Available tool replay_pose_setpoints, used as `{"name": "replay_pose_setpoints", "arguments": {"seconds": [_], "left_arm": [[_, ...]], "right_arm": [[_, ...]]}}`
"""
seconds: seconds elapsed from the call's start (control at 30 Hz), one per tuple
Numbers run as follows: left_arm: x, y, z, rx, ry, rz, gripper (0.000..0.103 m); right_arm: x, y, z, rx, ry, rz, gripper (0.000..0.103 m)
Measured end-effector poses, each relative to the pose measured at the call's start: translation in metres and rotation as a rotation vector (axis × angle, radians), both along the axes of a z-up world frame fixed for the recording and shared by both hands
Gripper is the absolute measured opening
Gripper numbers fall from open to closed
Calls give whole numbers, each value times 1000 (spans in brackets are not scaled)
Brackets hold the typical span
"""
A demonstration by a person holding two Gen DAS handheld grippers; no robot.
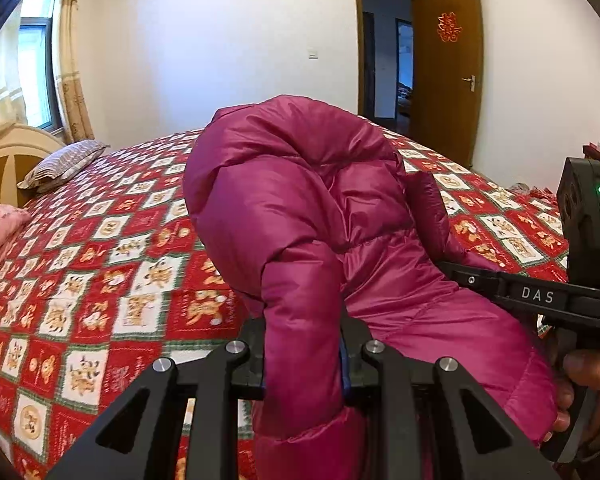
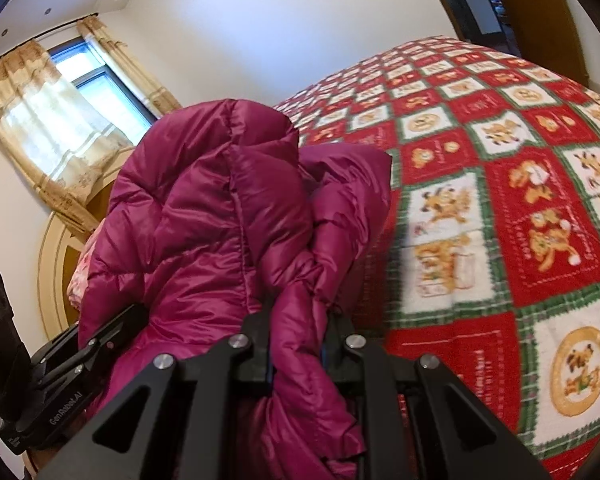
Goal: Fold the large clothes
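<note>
Clamped in left tool (image 1: 302, 364) and right tool (image 2: 298, 354): bunched magenta down jacket (image 1: 300, 200), raised off bed (image 1: 100, 260), likely for spreading flat.

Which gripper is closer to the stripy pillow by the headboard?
Left. The left gripper holds the puffy magenta down jacket on the side toward the striped pillow; the right gripper grips the jacket on the side away from it.
</note>
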State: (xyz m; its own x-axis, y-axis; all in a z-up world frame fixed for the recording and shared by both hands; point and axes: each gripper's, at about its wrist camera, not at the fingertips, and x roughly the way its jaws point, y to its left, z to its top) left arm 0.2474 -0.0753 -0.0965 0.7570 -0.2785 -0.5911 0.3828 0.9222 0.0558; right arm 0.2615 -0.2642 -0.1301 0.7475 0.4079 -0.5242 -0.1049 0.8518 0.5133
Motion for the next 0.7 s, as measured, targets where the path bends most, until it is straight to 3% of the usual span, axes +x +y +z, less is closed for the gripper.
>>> {"name": "replay_pose_setpoints", "arguments": {"seconds": [0.7], "left_arm": [[-22,106,4,-38,-6,174,24]], "right_arm": [[20,100,4,-58,-12,187,19]]}}
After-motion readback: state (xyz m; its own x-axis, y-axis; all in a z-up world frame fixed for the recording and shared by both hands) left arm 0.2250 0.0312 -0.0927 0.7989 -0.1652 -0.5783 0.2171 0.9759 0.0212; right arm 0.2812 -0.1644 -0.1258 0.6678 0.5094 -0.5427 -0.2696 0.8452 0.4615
